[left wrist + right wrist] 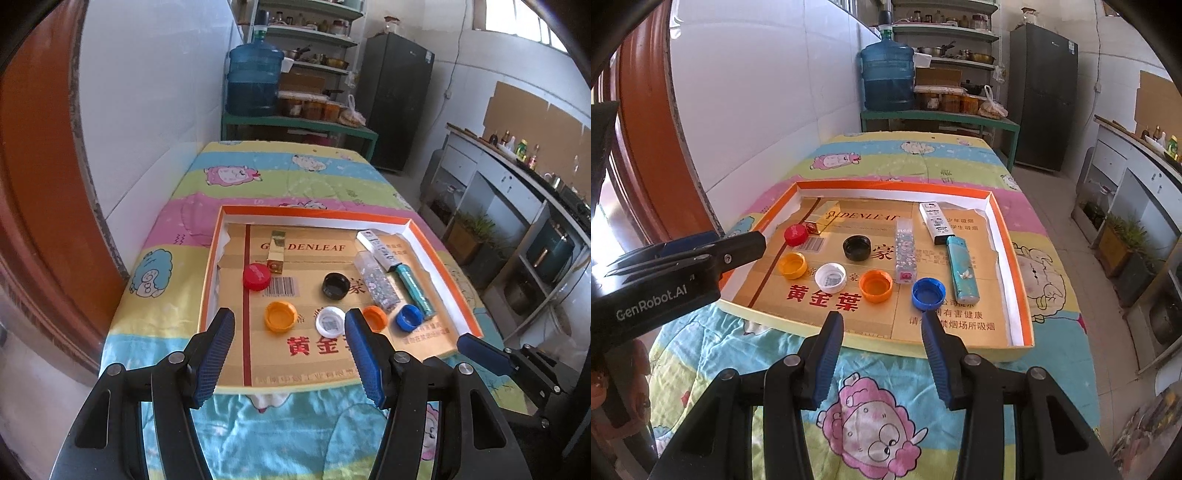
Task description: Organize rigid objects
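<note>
A shallow orange-rimmed cardboard tray lies on the bed. Loose bottle caps sit inside: red, black, yellow, white, orange and blue. A gold box lies at the back left. A glittery box, a white box and a teal lighter lie on the right. My left gripper hovers open over the tray's near edge, holding nothing. My right gripper is open and bare, just short of the tray's front rim.
A cartoon-print quilt covers the bed. A white wall and an orange door frame run along the left. Beyond the bed stand a green rack with a water jug and a dark fridge. A counter lines the right.
</note>
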